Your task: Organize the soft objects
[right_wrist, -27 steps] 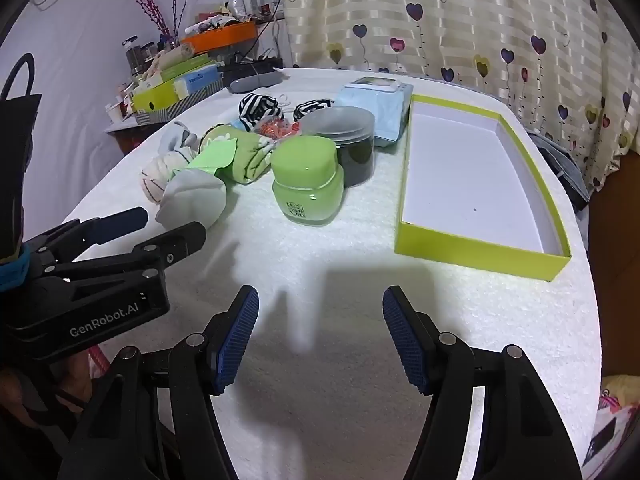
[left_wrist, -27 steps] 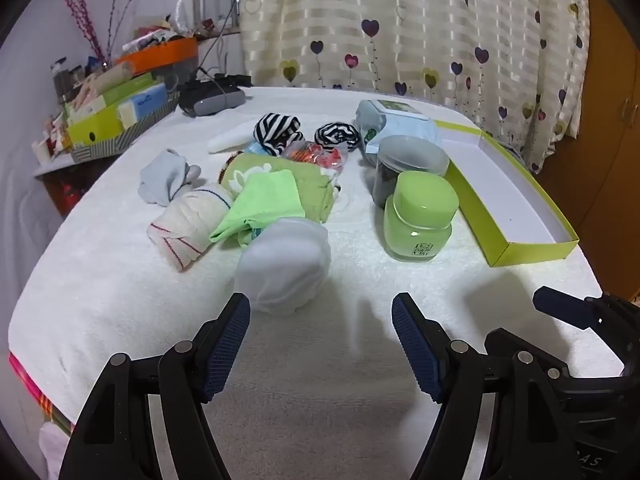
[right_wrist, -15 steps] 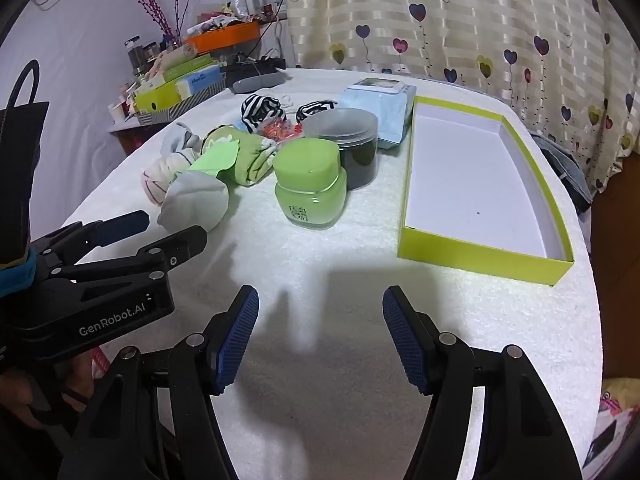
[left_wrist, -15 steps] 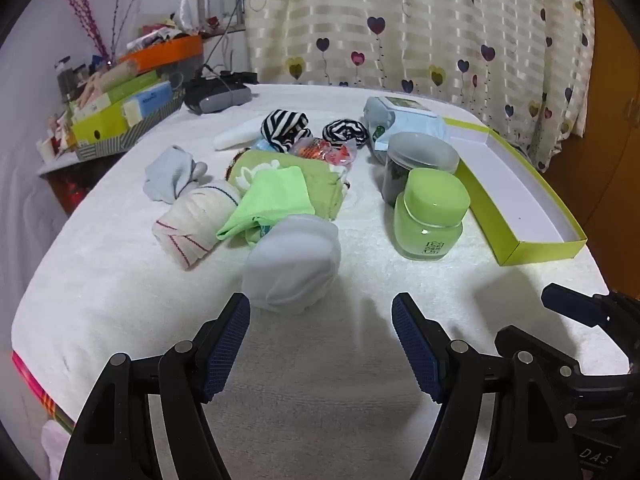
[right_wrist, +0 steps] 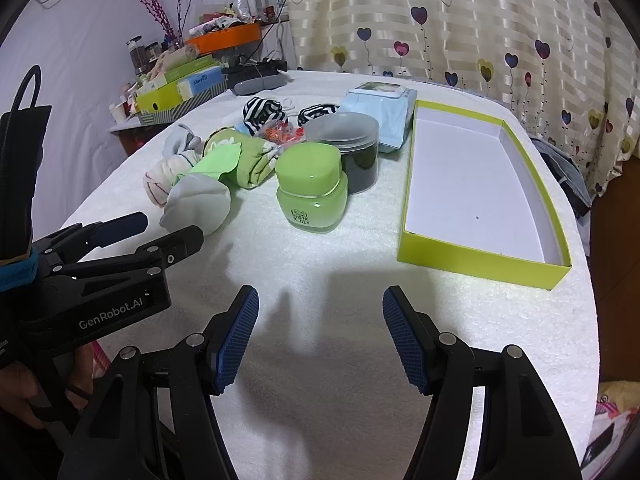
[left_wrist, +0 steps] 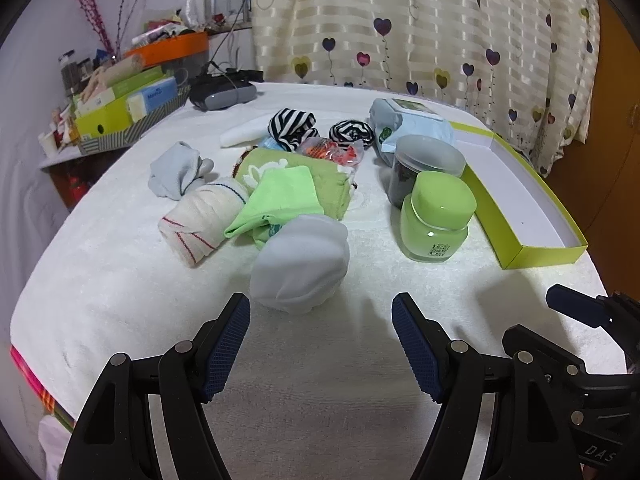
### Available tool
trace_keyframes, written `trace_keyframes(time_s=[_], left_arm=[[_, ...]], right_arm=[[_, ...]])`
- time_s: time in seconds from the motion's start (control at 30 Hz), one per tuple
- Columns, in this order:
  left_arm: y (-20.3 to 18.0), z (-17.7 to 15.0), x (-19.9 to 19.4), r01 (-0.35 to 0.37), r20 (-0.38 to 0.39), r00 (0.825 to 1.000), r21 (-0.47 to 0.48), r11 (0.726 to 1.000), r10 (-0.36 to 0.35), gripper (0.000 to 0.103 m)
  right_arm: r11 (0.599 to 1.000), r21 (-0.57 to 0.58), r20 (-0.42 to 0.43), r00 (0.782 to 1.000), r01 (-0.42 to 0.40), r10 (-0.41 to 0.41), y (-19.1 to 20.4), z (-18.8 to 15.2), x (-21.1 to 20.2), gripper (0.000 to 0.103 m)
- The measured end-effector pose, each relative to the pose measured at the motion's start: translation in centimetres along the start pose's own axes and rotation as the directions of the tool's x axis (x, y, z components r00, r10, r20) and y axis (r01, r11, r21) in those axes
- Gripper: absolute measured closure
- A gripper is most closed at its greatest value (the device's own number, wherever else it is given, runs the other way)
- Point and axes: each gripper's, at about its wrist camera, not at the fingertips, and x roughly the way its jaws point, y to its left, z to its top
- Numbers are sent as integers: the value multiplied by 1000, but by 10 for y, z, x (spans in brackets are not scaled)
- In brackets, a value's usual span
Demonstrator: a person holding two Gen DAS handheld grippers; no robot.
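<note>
Soft items lie in a pile on the white towel-covered table: a pale grey-blue rolled cloth (left_wrist: 298,266) nearest me, a green cloth (left_wrist: 280,196), a cream roll with red stripes (left_wrist: 200,220), a grey sock (left_wrist: 178,170) and two black-and-white striped rolls (left_wrist: 292,128). My left gripper (left_wrist: 320,344) is open and empty, just short of the grey-blue roll. My right gripper (right_wrist: 320,340) is open and empty over bare towel. The grey-blue roll (right_wrist: 198,206) also shows in the right wrist view, beside the left gripper's fingers (right_wrist: 120,226).
A green jar (left_wrist: 436,220) and a dark jar with a grey lid (left_wrist: 424,172) stand right of the pile. An open yellow-green box (right_wrist: 480,196) lies at the right. A blue tissue pack (left_wrist: 412,128) is behind. Cluttered shelf at back left.
The left gripper has moved forward toward the grey-blue roll, which looks larger and nearer. The right gripper has moved forward slightly. Both stay open.
</note>
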Motion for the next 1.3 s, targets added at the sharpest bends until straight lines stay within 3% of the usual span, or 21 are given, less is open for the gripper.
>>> trace_keyframes(time_s=[1.3], left_arm=[[7,3,2,44,0,999,-43,998,-44,29]], right_arm=[[1000,-13,0,1000,-9,9,3,5,2,38]])
